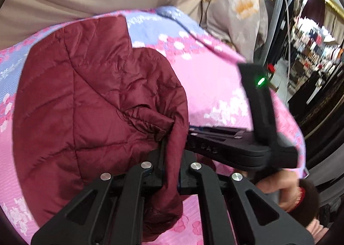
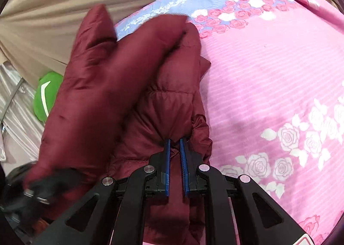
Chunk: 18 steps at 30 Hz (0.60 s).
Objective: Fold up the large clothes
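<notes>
A dark red quilted jacket (image 1: 81,98) lies bunched on a pink and blue flowered bedspread (image 1: 212,77). My left gripper (image 1: 172,148) is shut on a fold of the jacket, whose cloth hangs down between the fingers and hides the tips. In the left wrist view the right gripper's black body (image 1: 253,144) sits just to the right, held by a hand (image 1: 279,189). In the right wrist view my right gripper (image 2: 175,140) has its blue pads (image 2: 183,159) pressed on a gathered bunch of the jacket (image 2: 111,86). A raised sleeve or flap of it stretches to the upper left.
The bedspread (image 2: 268,68) stretches wide to the right. A beige curtain (image 2: 60,2) hangs behind the bed. A green round object (image 2: 46,96) lies at the left beside shiny silver cloth. A gilt-framed mirror (image 1: 318,30) and hanging cables stand at the right.
</notes>
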### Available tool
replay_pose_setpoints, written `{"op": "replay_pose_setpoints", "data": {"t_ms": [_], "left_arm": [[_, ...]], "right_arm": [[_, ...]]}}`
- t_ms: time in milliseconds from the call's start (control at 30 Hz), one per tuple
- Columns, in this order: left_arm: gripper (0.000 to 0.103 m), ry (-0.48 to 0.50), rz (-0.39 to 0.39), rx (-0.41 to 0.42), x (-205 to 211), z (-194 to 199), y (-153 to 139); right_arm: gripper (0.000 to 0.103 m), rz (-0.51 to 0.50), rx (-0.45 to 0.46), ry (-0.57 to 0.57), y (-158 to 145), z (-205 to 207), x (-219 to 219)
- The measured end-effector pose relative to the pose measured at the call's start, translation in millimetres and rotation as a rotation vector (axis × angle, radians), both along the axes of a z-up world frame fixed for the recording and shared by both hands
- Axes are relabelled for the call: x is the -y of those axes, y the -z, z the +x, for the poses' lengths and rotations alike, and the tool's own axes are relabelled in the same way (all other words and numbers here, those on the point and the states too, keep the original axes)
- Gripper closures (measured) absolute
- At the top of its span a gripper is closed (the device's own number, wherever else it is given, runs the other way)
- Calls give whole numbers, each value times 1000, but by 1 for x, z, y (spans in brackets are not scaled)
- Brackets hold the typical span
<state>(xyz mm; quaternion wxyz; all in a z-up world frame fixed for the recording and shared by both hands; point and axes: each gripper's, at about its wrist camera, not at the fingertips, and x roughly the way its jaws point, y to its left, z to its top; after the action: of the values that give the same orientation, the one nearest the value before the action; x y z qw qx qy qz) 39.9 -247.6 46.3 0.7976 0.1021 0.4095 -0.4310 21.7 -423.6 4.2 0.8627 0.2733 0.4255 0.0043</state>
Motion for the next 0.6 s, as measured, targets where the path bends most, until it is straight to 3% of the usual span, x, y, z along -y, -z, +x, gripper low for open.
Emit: {"op": "replay_pose_setpoints", "data": {"t_ms": [133, 267, 400, 467, 533, 600], "left_arm": [[98, 7, 53, -13, 15, 1, 26], [98, 19, 110, 41, 25, -6, 44], [97, 18, 140, 104, 28, -14, 47], [91, 30, 108, 129, 17, -26, 32], [72, 55, 33, 164, -6, -42, 6], [38, 37, -33, 208, -33, -53, -16]], "right_arm": [[90, 76, 28, 56, -3, -15, 9], [89, 42, 78, 107, -22, -45, 19], [88, 23, 130, 97, -41, -60, 12], [78, -4, 158, 76, -53, -62, 1], [69, -39, 186, 47, -70, -63, -9], [62, -60, 204, 24, -77, -63, -12]]}}
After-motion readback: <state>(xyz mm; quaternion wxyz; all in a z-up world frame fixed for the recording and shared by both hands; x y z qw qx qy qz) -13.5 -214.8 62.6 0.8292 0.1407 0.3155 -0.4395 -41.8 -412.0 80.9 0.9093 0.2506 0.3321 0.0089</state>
